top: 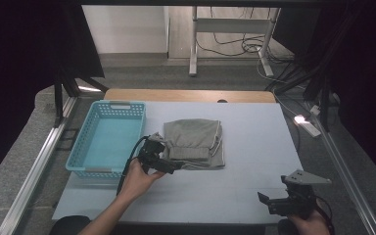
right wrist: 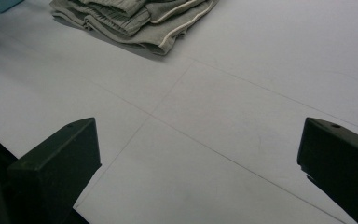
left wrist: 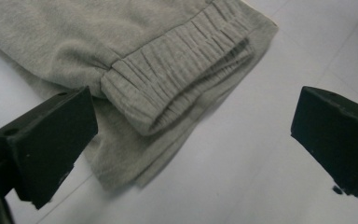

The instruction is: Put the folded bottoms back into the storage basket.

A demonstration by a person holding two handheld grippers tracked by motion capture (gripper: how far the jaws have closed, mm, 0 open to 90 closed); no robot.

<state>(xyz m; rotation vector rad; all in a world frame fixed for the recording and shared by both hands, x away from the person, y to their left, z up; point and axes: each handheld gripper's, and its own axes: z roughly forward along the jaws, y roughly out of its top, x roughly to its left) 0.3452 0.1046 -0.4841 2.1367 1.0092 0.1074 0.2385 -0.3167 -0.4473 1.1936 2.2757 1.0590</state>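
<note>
We see turquoise basket [top: 108, 139] on left part of bench [top: 254, 147], perforated walls, handle slot at far rim, nothing inside. Bench top pale, thin seam lines crossing it in right gripper view; wooden edge [top: 188, 95] along far side. Beyond bench we note grey floor, white desk frame [top: 230, 29] with cables [top: 235, 46] tangled beneath. Power strip [top: 307, 125] with glowing light on floor at right. Metal rail [top: 39, 164] along left side.
</note>
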